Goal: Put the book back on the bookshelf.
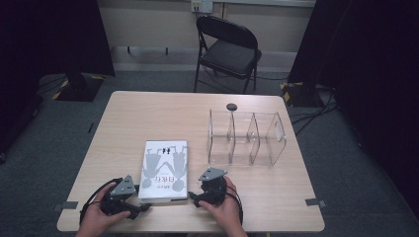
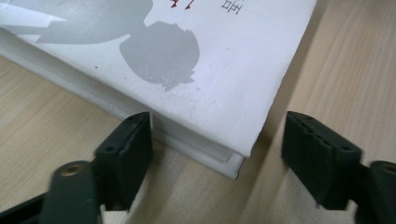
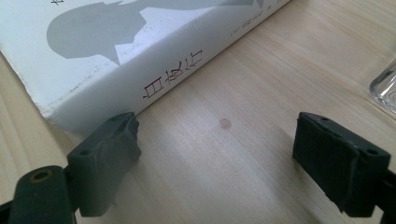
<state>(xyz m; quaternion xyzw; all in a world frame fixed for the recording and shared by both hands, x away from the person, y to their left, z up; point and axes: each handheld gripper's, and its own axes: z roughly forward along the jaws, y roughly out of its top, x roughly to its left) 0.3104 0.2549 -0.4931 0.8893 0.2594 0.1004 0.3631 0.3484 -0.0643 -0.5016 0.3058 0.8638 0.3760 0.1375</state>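
Book [image 1: 164, 170] first: from the high view it lies flat on the wooden table [image 1: 123, 123], white cover up with grey figures on it, close to my edge and a little left of the middle. My left gripper [image 1: 141, 209] sits just beside its near left corner, and my right gripper [image 1: 193, 200] just beside its near right corner, so the volume is between my two hands. Farther back and to the right stands a clear plastic organizer [image 1: 247, 138] with upright dividers, well apart from the book. A small dark round object [image 1: 231, 106] lies on the table behind that organizer, and a black folding chair [image 1: 228, 49] stands beyond the far edge.

From the left gripper view, my left gripper [image 2: 217, 140] has its jaws spread with the book's [image 2: 210, 70] corner between them. The jaw on the left of that view is at the page edge, though I cannot tell if it quite touches; the other jaw stands clear of the cover, over bare wood. Nothing is clamped.

From the right gripper view, my right gripper [image 3: 217, 149] stands wide open over bare tabletop. One jaw is just beside the book's [image 3: 116, 70] spine corner, where red characters run along the spine; the other is far off, near a glimpse of the organizer's [image 3: 385, 88] clear rim.
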